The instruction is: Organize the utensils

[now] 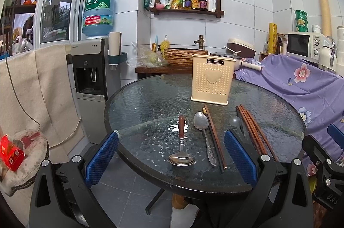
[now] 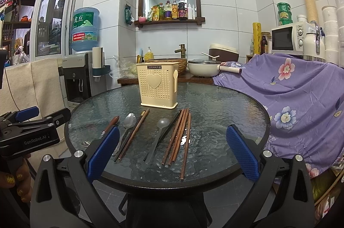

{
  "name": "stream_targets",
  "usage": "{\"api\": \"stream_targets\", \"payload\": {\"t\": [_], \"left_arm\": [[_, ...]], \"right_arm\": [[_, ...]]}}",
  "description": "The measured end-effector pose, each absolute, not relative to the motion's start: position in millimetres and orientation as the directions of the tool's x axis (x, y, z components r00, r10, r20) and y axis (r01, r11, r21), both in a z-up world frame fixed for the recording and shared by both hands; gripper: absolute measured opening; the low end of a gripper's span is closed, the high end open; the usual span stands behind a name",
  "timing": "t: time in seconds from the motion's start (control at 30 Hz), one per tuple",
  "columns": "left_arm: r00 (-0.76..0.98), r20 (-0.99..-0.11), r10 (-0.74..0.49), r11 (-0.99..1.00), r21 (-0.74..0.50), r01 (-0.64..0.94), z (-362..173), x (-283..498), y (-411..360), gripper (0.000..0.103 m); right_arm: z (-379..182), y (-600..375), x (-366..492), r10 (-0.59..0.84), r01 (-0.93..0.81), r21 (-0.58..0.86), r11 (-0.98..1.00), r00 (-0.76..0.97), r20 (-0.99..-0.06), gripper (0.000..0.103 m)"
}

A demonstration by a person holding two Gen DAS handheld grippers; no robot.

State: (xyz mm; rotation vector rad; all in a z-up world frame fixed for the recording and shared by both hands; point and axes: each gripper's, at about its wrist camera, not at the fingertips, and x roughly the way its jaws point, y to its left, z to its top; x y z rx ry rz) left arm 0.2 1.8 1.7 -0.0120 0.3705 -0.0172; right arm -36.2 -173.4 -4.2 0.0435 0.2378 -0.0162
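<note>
Utensils lie loose on the round textured-glass table (image 2: 225, 103), in front of the cream perforated plastic holder with a heart (image 2: 159, 86): wooden-handled spoon (image 1: 181, 148), steel spoon (image 1: 204, 133), translucent grey plastic spoon (image 2: 158, 137), brown wooden chopsticks (image 2: 178, 137). Left gripper (image 1: 171, 158) and right gripper (image 2: 172, 154) both spread wide, holding nothing, at the table's near edge.
</note>
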Motion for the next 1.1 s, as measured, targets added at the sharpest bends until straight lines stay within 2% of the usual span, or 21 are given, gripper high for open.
{"api": "stream_targets", "payload": {"t": [0.27, 0.6, 0.87, 0.97, 1.1], "left_arm": [[0.930, -0.367, -0.025, 1.000, -0.012, 0.022, 1, 1, 2, 0.097], [0.907, -0.418, -0.053, 0.999, -0.018, 0.050, -5, 17, 5, 0.097], [0.868, -0.497, -0.001, 1.000, 0.024, 0.015, -12, 60, 24, 0.097], [0.856, -0.516, -0.012, 0.998, 0.053, 0.046, -14, 75, 22, 0.092], [0.807, -0.589, -0.040, 0.992, 0.074, 0.103, -21, 101, 15, 0.083]], "right_arm": [[-7, -172, -35, -0.011, 0.022, 0.042, 0.999, 0.971, -0.240, 0.098], [-14, -176, -22, -0.007, 0.016, 0.033, 0.999, 0.964, -0.267, 0.098], [-17, -200, 21, -0.052, 0.051, -0.012, 0.999, 0.933, -0.357, 0.098], [-18, -211, 42, -0.045, 0.052, 0.006, 0.999, 0.913, -0.405, 0.098], [-24, -216, 76, -0.039, 0.035, -0.018, 0.999, 0.871, -0.489, 0.098]]}}
